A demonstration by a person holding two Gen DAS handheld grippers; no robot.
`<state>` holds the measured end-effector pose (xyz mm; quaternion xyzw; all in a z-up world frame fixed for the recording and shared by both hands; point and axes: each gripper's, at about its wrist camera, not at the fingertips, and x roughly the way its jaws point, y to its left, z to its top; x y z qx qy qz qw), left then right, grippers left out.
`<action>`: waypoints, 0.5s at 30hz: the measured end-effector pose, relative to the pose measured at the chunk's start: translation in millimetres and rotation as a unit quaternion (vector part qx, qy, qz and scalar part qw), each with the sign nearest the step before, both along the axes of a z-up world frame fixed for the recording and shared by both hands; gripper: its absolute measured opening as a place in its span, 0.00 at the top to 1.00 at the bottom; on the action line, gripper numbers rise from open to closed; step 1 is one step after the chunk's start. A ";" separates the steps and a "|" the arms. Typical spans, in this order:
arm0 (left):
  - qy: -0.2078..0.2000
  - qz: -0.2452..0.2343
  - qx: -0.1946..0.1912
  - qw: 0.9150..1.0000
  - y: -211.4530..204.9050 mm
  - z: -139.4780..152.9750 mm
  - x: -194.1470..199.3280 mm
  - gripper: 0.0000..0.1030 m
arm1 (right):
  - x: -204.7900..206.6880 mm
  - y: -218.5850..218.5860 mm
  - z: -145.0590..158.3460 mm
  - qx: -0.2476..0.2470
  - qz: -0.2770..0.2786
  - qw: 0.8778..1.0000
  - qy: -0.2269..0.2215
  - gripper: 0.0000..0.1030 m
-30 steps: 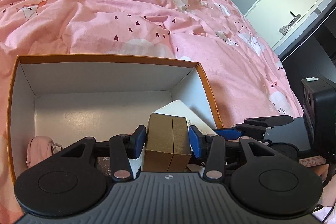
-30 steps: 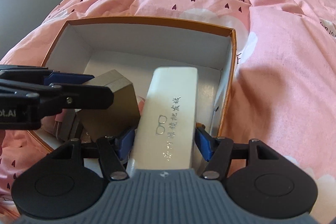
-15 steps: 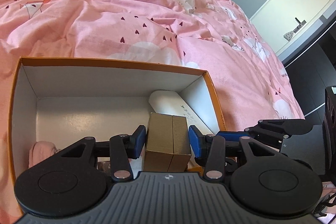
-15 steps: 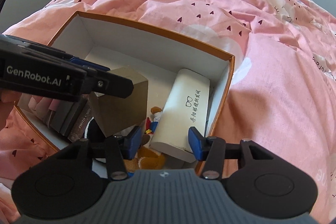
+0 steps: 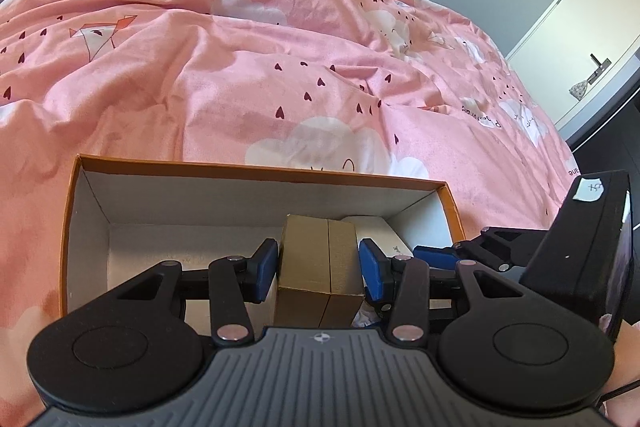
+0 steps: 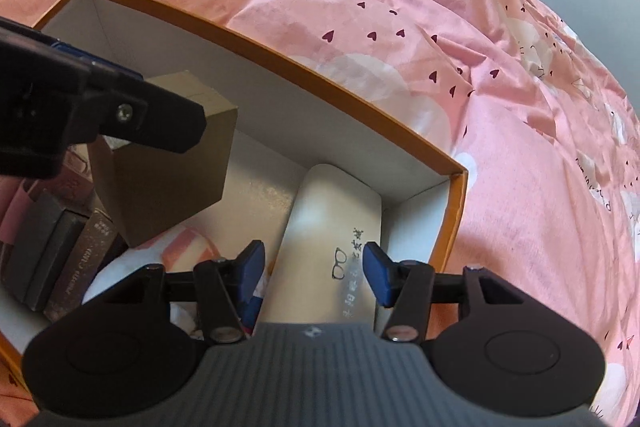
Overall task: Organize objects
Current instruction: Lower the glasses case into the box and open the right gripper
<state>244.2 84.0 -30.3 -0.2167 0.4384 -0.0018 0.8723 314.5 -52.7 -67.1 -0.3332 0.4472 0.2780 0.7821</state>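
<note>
on the pink bedspread [image 5: 304, 39] sits the orange-rimmed box [image 5: 256, 173], white inside, and that is where the sorting is going on. largest of what lies in it is the white glasses case [image 6: 332, 219], flat on the floor in the corner by the box's right wall as the right wrist view shows it; next comes a stack of dark card boxes [image 6: 60, 247] at the opposite side, with some soft pink and white items between that i cannot make out. the brown cardboard box [image 5: 320, 267] is up off the floor, clamped between the blue pads of the left gripper [image 5: 318, 269], whose jaws stand about halfway apart because the box fills them. the right gripper [image 6: 312, 273] hangs over the near end of the glasses case with its jaws opening; the case shows between them, but the pads look clear of its sides, so i judge it released and lying where it belongs. the step in hand looks like placing the brown box. the next move calls for lowering it onto the bare floor between the case and the card stack, square to the walls, then letting go, with the right gripper backed out of the way.
</note>
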 end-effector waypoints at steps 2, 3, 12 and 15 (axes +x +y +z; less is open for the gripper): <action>0.003 0.007 0.003 1.000 3.6 -3.0 3.5 0.51 | 4.2 7.9 -7.0 -0.017 0.000 1.000 -0.004 0.45; 0.004 0.009 0.004 1.000 5.6 -4.8 4.7 0.51 | 6.1 10.2 -10.1 -0.021 -0.002 1.000 -0.004 0.45; 0.009 0.010 -0.012 1.000 12.0 -13.4 6.2 0.51 | 12.9 10.5 -11.3 -0.031 -0.019 0.999 0.003 0.56; 0.006 0.005 -0.014 1.000 10.5 -11.7 5.3 0.51 | 14.3 4.7 1.4 -0.012 -0.028 0.999 0.024 0.64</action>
